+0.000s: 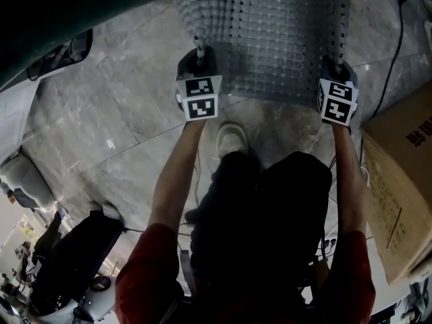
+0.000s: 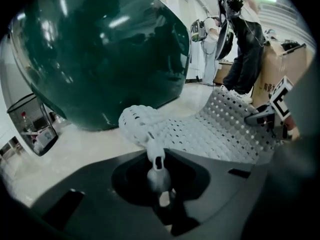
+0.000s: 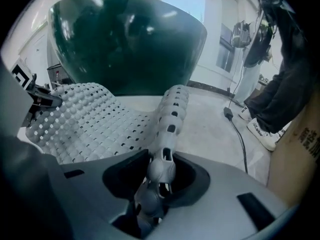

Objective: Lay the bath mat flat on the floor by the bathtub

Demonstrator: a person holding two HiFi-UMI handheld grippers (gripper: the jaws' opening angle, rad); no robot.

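While both near corners of the grey perforated bath mat (image 1: 270, 39) are lifted, the rest of it droops onto the floor (image 1: 135, 113) beyond the person's feet, just right of the dark green bathtub (image 1: 61, 19). The left tool (image 1: 198, 48) is clamped on the mat's near left corner, with a thin tab of the mat pinched between its jaws. The right tool (image 1: 335, 65) grips the near right corner, and the mat's curled edge runs down between its jaws. The tub's inside is out of sight, only its glossy rounded outer wall showing. At the near right stands a brown cardboard box (image 1: 398, 181); its contents cannot be seen. Its side carries dark printed characters, too small and slanted to read. Far to the left, in the left gripper view, a dark-framed basket (image 2: 27, 119) holds what looks like a bottle. The floor is grey marbled tile with thin joints. A black cable (image 1: 395, 59) trails across it at the far right, and a white shoe (image 1: 231, 139) rests near the mat's near edge.
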